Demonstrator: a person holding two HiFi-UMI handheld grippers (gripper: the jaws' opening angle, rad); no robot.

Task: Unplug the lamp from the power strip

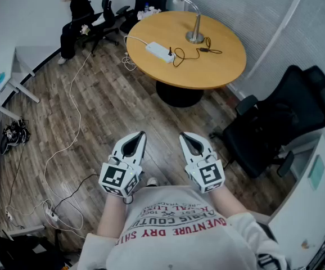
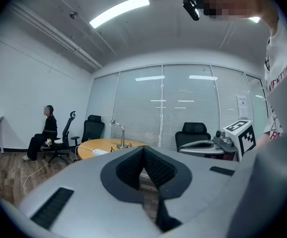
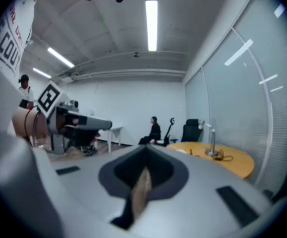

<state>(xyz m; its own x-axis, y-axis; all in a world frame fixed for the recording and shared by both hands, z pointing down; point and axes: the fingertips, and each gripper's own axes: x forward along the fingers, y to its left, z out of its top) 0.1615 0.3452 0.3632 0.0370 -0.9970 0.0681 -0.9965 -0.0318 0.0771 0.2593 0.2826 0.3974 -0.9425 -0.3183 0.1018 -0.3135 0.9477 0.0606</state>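
A wood-plank floor [image 1: 112,106] and a wall of closed blinds [image 1: 247,10] make up this office room. I hold my left claw [image 1: 141,134] and right claw [image 1: 183,135] side by side in front of my chest, apart from each other and pointing toward the far end of the room. Both are pressed together at the tips with nothing between them, as the left gripper view and the right gripper view each show. Beyond them, well apart from both claws, stands the round wooden bench [image 1: 219,66]. On it the lamp [image 1: 195,21] rises from its round base near the far edge, its neck bent to the left. The white power strip [image 1: 159,51] lies near the bench's left edge, and the lamp's black cord [image 1: 193,52] loops across the top to the strip's near end. A white cable [image 1: 75,111] trails from the strip down over the floor. A black office chair [image 1: 286,122] stands to the right of the bench, and a person [image 1: 75,16] sits in the far left corner.
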